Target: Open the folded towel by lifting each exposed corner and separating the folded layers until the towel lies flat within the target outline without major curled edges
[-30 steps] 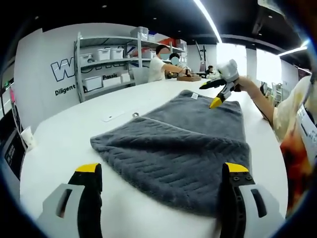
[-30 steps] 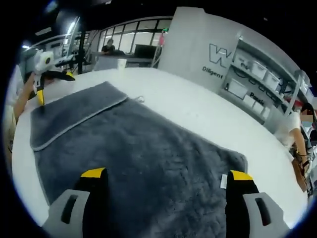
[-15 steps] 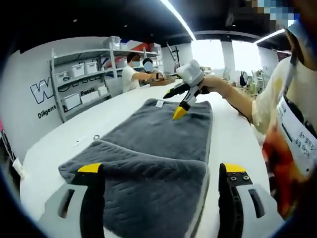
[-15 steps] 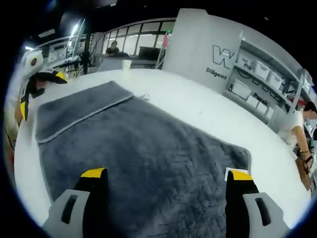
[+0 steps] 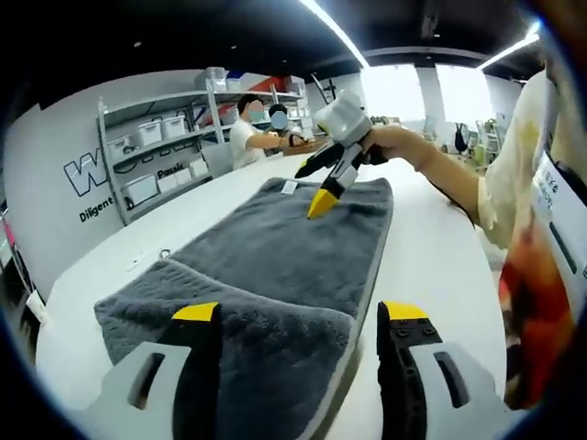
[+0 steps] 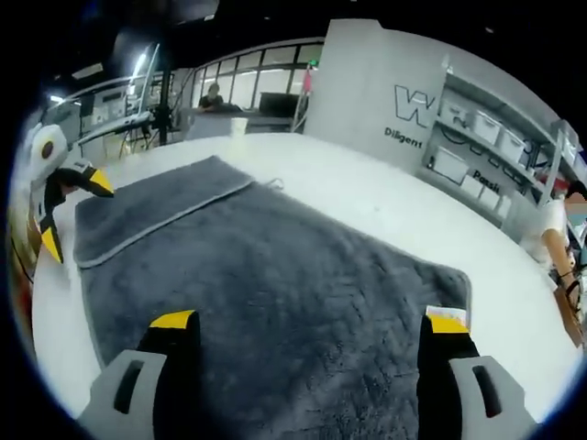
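Left tool (image 5: 299,316): jaws spread wide, grasping nothing, tips just over the near folded end of the grey towel (image 5: 275,266). Folded flap (image 5: 234,325) lies right under and between the tips, 1 layer doubled over the rest. Towel runs straight ahead on the white counter (image 5: 431,247). Right tool (image 6: 310,321): also released, jaws wide, empty, above the towel's far end; small white label (image 6: 446,313) by its right tip. Shelves (image 5: 170,160) with bins beyond.
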`<state>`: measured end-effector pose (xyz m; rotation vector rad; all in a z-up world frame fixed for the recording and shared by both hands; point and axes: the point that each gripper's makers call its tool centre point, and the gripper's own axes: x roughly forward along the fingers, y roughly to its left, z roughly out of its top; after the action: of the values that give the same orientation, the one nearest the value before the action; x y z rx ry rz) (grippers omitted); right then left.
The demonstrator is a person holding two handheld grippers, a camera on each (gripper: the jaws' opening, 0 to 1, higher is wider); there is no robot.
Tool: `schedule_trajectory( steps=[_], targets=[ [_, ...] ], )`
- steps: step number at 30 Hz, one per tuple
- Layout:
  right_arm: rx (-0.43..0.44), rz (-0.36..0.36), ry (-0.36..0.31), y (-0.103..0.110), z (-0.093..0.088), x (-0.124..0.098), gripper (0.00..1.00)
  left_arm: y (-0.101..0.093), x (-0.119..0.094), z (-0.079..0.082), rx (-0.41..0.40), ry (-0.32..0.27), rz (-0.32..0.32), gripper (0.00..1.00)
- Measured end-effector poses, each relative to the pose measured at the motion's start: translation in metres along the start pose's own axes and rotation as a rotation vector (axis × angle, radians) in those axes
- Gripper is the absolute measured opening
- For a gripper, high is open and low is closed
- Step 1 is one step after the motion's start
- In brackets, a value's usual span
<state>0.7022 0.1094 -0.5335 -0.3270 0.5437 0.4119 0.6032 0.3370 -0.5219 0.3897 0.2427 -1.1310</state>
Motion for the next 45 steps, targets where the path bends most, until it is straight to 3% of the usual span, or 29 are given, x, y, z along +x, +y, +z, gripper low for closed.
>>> schedule_trajectory(
  steps=[9,15,19,24,27,36,39,43,45],
  targets=[
    [0.004,0.004,-0.014,0.001,0.003,-0.003,0.98,-0.003,0.002,-0.01,0.028,0.048,-0.008,0.29],
    [0.003,0.007,-0.008,0.002,0.002,-0.003,0.97,0.0,0.003,-0.014,0.021,0.067,-0.015,0.26],
    [0.003,0.006,-0.008,0.002,0.002,-0.003,0.97,0.002,0.005,-0.015,0.024,0.071,-0.021,0.14],
    [0.006,0.006,-0.006,0.002,0.001,-0.003,0.97,0.004,0.007,-0.02,0.007,0.079,-0.026,0.11],
    [0.008,0.006,-0.004,0.001,0.0,-0.002,0.97,0.002,0.007,-0.022,-0.004,0.079,-0.032,0.0],
    [0.007,0.009,-0.004,0.003,0.0,-0.002,0.97,0.01,0.004,-0.022,-0.046,0.069,-0.001,0.01],
    [0.007,0.011,-0.003,0.004,-0.001,-0.002,0.97,0.01,0.003,-0.022,-0.058,0.069,0.0,0.09],
    [0.005,0.013,0.001,0.004,-0.002,-0.001,0.97,0.001,0.004,-0.021,-0.064,0.068,-0.026,0.35],
    [0.005,0.014,0.001,0.004,-0.002,-0.001,0.97,-0.005,0.004,-0.022,-0.061,0.076,-0.045,0.36]
  ],
)
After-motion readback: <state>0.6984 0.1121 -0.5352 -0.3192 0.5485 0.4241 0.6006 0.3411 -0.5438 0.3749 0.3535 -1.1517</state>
